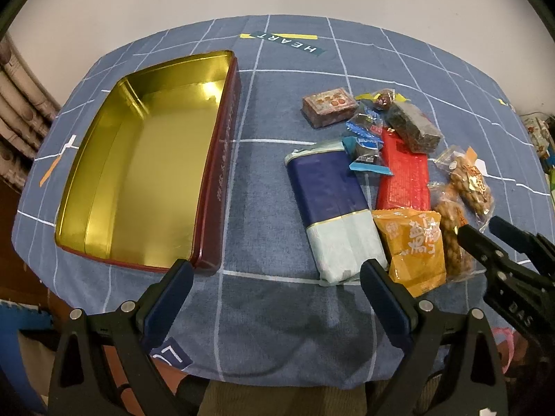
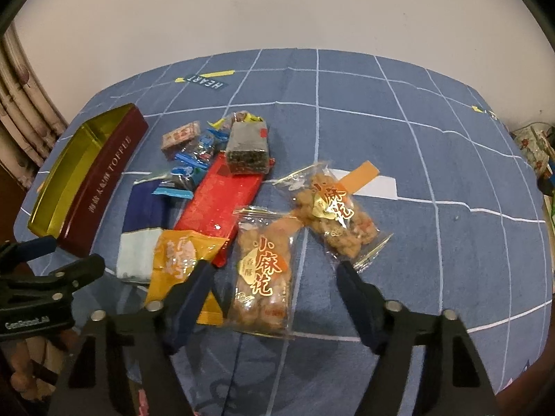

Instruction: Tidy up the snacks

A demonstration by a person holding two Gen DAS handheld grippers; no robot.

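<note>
Surface: blue grid-patterned tablecloth (image 1: 277,159), open gold-lined tin (image 1: 222,145) at left
Room: plain pale wall (image 2: 277,10), curtain (image 1: 20,104)
My left gripper (image 1: 277,277): spread wide, empty
My right gripper (image 2: 274,277): apart, straddling twist-snack packet (image 2: 263,270), not pinching

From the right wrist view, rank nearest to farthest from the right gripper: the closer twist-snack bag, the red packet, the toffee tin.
From the right gripper:
1. Closer twist-snack bag, between the fingers.
2. Red packet, beyond it, left.
3. Toffee tin, far left.

We see black plastic left gripper (image 1: 277,270) and right gripper (image 2: 274,270), with blue-padded fingers (image 1: 180,280), silver screws, white lettering.
</note>
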